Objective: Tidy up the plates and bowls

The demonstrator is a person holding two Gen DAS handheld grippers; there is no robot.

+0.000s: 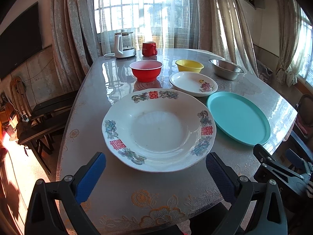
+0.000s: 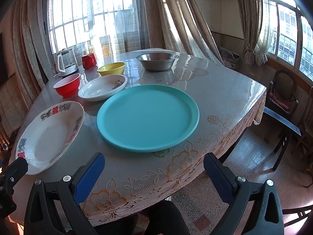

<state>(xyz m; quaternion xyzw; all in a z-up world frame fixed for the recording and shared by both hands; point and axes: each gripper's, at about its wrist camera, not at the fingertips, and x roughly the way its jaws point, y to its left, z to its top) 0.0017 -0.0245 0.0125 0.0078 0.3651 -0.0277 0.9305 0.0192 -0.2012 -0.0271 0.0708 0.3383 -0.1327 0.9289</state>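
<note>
Right now both grippers hover over the near edge of the surface [image 2: 225,98], fingers spread wide, nothing held or touched. L gripper [image 1: 155,173] faces the big white deep plate [image 1: 159,130] w/ red characters and dragon prints on its rim; plate sits flat, close to the near edge, toward the left side. R gripper [image 2: 154,173] faces the teal plate [image 2: 147,117], also flat, just beside the big plate and nearer the right edge; can't tell if their rims touch.

Behind those two, mid-surface: small white plate w/ flower print [image 1: 193,84], flat, its rim very near the teal one. Left of it, red bowl [image 1: 146,70], upright. Farther back, yellow bowl [image 1: 189,66] just behind the flower plate, and steel bowl [image 1: 226,69] toward the far right edge, both upright, apart from each other.

Far left corner: white kettle [image 1: 124,46] and red mug [image 1: 149,49], handle pointing right.
</note>
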